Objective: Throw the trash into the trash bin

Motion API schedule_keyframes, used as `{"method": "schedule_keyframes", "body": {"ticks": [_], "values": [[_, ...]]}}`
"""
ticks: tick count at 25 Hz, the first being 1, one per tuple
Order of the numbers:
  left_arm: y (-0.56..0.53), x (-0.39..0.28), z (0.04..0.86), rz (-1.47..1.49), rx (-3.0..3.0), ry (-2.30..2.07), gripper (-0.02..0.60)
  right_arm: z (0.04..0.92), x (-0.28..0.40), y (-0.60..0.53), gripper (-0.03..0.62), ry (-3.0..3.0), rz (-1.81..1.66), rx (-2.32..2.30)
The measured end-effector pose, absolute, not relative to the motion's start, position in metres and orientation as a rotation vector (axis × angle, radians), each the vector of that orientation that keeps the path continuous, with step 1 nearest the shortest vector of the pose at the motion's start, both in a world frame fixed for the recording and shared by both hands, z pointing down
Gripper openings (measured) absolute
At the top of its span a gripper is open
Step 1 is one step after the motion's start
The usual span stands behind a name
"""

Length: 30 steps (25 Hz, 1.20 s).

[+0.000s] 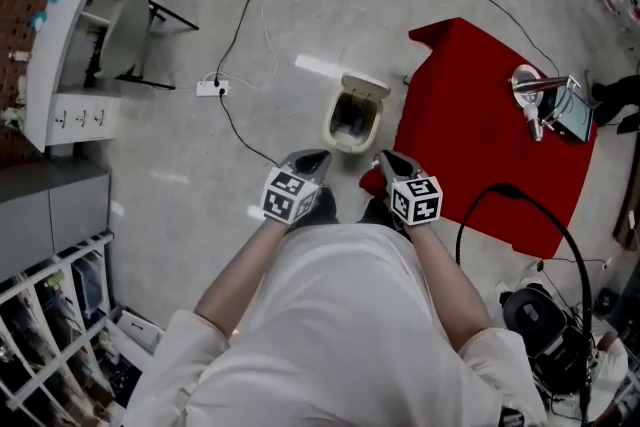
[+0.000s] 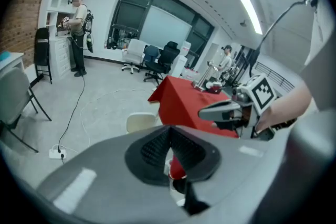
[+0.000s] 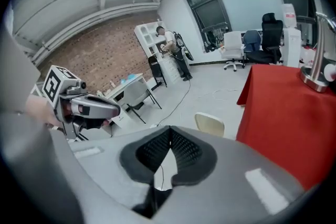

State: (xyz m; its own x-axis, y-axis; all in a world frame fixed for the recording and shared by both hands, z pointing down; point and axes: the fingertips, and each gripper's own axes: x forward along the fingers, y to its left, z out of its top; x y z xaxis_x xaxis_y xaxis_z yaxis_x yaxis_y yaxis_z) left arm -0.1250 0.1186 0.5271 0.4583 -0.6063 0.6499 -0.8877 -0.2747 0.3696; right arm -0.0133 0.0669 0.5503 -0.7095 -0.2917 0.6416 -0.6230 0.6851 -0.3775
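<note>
The cream trash bin (image 1: 352,120) stands on the grey floor with its lid up, just ahead of both grippers; its inside looks dark and I cannot make out what lies in it. My left gripper (image 1: 312,158) and right gripper (image 1: 388,158) hang side by side in front of my chest, pointing down towards the bin. In the left gripper view the left gripper (image 2: 169,134) has its pads together with nothing held. The right gripper (image 3: 170,131) is shut and empty too. No loose trash is in sight.
A red-covered table (image 1: 480,135) with a metal kettle (image 1: 535,90) stands right of the bin, its corner close to my right gripper. A power strip (image 1: 212,87) and cables cross the floor. A white desk and chair (image 1: 70,45) stand at the left. A person (image 2: 79,34) stands far off.
</note>
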Motion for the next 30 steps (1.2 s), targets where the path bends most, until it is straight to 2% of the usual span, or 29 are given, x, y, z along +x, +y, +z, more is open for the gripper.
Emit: {"method": "schedule_keyframes", "body": {"ticks": [11,30], "values": [[0.124,-0.109,0.493,0.482,2.054,-1.247,0.005,0.506,-0.005,0.078,0.0,-2.443,0.776,0.63],[0.126,-0.105,0.489,0.489,2.047,-1.265,0.004,0.502,0.008,0.072,0.0,-2.409,0.716,0.612]]}}
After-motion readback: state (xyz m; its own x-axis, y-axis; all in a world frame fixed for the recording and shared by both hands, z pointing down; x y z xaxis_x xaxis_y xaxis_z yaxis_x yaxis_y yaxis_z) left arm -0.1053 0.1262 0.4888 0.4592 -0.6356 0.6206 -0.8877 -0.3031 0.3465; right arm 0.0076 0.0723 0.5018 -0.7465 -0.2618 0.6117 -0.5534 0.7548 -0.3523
